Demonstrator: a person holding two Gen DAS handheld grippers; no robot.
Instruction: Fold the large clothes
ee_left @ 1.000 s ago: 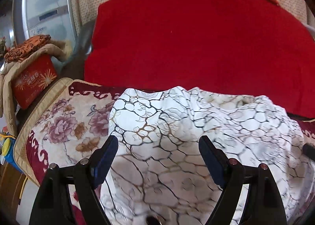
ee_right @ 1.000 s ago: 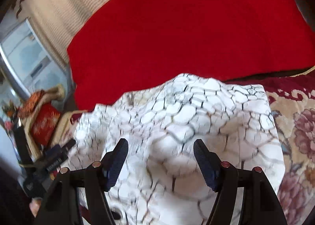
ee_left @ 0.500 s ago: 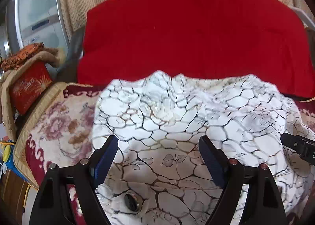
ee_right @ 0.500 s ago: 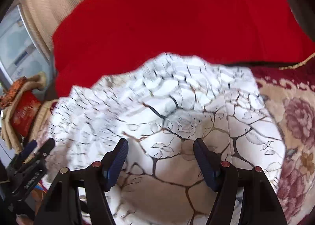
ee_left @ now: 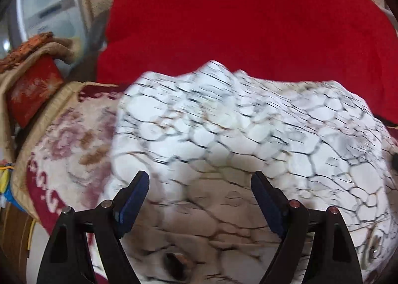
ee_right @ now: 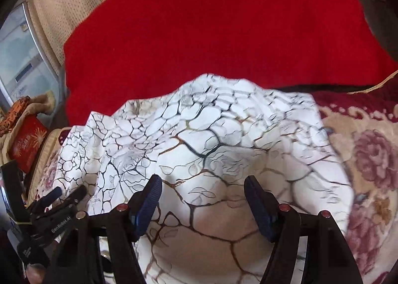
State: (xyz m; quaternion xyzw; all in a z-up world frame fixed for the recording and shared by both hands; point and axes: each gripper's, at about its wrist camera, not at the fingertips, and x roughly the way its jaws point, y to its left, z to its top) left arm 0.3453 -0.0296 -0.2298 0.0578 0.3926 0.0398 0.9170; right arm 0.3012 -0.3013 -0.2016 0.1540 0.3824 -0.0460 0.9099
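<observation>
Jaws of both the left gripper [ee_left: 199, 185] and right gripper [ee_right: 202, 190] stand spread, pinching nothing; white crackle-patterned garment [ee_right: 199, 140] lies bunched directly ahead on floral blanket [ee_right: 368, 159], long axis crosswise; neither gripper nearer.

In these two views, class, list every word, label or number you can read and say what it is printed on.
"GenRobot.AI": white print on the left gripper, readable in the right wrist view.
Red box: gold characters beside a starburst, too small to read.
Pale appliance: a dark label strip, unreadable.
</observation>
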